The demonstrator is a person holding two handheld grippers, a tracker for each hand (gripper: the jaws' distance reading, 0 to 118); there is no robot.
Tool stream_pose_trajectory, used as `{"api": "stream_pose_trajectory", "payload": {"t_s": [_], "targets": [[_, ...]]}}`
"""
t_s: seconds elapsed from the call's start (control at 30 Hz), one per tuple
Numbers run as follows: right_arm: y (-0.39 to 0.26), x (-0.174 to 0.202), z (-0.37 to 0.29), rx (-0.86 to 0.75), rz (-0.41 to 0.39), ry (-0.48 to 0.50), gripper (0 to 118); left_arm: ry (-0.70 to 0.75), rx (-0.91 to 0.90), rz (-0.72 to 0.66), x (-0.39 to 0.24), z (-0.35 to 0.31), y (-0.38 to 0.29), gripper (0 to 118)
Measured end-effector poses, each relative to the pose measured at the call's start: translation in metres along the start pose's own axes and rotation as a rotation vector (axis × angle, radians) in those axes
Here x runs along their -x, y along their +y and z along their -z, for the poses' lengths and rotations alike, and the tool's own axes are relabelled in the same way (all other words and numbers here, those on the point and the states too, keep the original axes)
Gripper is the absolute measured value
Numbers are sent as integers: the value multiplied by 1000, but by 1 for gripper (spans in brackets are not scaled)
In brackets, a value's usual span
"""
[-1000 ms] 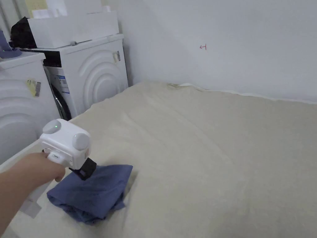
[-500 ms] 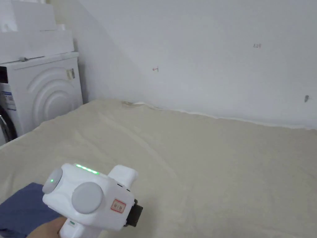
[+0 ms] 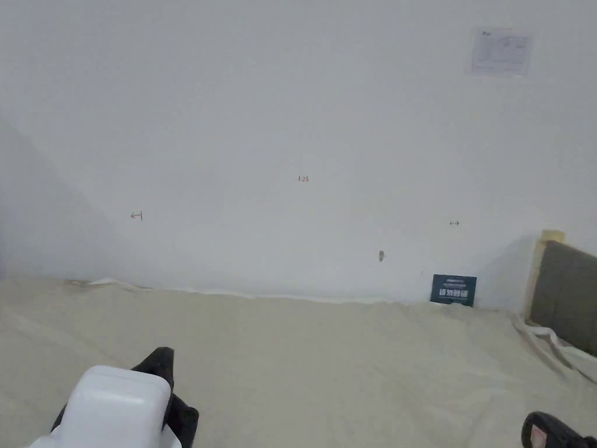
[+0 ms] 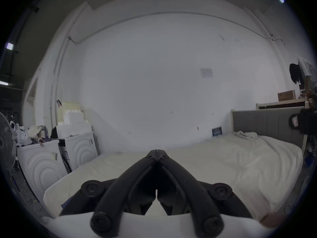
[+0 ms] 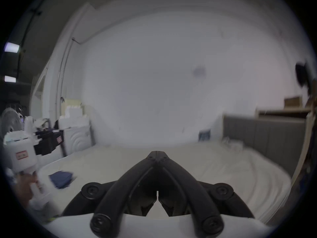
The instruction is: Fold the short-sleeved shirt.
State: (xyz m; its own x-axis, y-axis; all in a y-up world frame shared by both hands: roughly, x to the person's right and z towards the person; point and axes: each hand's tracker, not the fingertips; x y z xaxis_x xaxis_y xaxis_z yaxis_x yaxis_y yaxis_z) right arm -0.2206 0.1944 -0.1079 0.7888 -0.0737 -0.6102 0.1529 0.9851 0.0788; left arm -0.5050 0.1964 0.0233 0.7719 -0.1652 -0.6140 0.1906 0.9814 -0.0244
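Two grippers are held above the bed point(image 3: 350, 361), both with jaws pressed together and nothing between them. The left gripper point(image 4: 157, 153) is raised over the bed's near left part; the right gripper point(image 5: 157, 154) is held to its right. The folded blue shirt point(image 5: 60, 179) is seen lying on the bed's left edge, near the washing machines point(image 4: 42, 162), apart from both grippers. A grey headboard point(image 4: 267, 125) is seen at the right.

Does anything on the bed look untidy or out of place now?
Mostly no. The blue shirt lies folded near the bed's left edge. The beige bed cover is wrinkled and bunched by the grey headboard, so it looks slightly askew.
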Motion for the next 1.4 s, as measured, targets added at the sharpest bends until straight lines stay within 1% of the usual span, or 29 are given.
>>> {"api": "stream_pose_trajectory", "payload": {"t_s": [0.07, 0.1, 0.17, 0.2, 0.27, 0.33, 0.4, 0.47, 0.57, 0.6, 0.63, 0.67, 0.7, 0.73, 0.77, 0.8, 0.83, 0.87, 0.93, 0.97, 1.0, 1.07, 1.2, 1.27, 1.33, 1.4], "targets": [[-6, 13, -12, -120, -75, -70, 0, -30, -22, -28, 2, -11, -3, 0], [-12, 16, -17, -155, -105, -83, 0, -18, -24, -32, 1, -13, -7, 0], [-26, 21, -22, -181, -157, -108, 0, 6, -9, -55, 2, -20, -15, 0], [-33, 26, -21, -160, -164, -115, 0, 2, 5, -75, 4, -22, -19, 0], [-48, 27, -23, -139, -162, -120, 0, -1, 18, -84, 6, -26, -29, 0], [-61, 27, -22, -96, -170, -165, 0, 7, 27, -92, 7, -32, -37, 0], [-67, 24, -21, -55, -164, -156, 0, 13, 38, -93, 8, -37, -40, 0], [-68, 24, -23, -52, -163, -168, 0, 23, 41, -63, 7, -39, -44, 0], [-67, 21, -29, -60, -128, -173, 0, 20, 34, -48, 6, -45, -45, 1], [-65, 21, -31, -61, -123, -170, 0, 10, 37, -56, 6, -46, -44, 3], [-65, 22, -31, -61, -122, -174, 0, -10, 38, -75, 7, -49, -43, 9], [-64, 22, -32, -59, -125, -175, 3, -50, 22, -113, 8, -50, -43, 25], [-64, 22, -33, -60, -129, -173, 27, -60, 18, -128, 8, -51, -42, 62], [-61, 22, -35, -58, -134, -160, 61, -52, 15, -126, 8, -51, -42, 91], [-61, 23, -33, -38, -142, -140, 103, -36, 8, -127, 8, -52, -40, 112], [-59, 27, -34, 17, -187, -105, 116, -6, -9, -123, 7, -54, -38, 118], [-53, 31, -40, -64, -209, -159, 117, 25, -35, -115, 6, -57, -37, 118], [-48, 36, -40, -55, -246, -164, 118, 24, -40, -104, 5, -58, -35, 118], [-43, 45, -47, -74, -274, -171, 118, 14, -40, -86, 6, -60, -32, 118], [-39, 48, -50, -76, -271, -168, 118, 4, -37, -79, 5, -60, -31, 118], [-63, 41, -46, -77, -269, -165, 118, -4, -33, -80, 5, -60, -31, 118], [-64, 44, -47, -81, -265, -154, 118, -26, -20, -100, 6, -62, -31, 118], [-65, 43, -44, -62, -262, -155, 118, -116, 5, -197, 10, -62, -31, 118], [-64, 39, -44, -41, -243, -137, 118, -171, 17, -236, 12, -62, -30, 118], [-65, 38, -43, -33, -235, -133, 118, -191, 21, -230, 11, -64, -29, 118], [-66, 38, -43, -28, -235, -141, 118, -172, 5, -205, 5, -64, -28, 118]]}}
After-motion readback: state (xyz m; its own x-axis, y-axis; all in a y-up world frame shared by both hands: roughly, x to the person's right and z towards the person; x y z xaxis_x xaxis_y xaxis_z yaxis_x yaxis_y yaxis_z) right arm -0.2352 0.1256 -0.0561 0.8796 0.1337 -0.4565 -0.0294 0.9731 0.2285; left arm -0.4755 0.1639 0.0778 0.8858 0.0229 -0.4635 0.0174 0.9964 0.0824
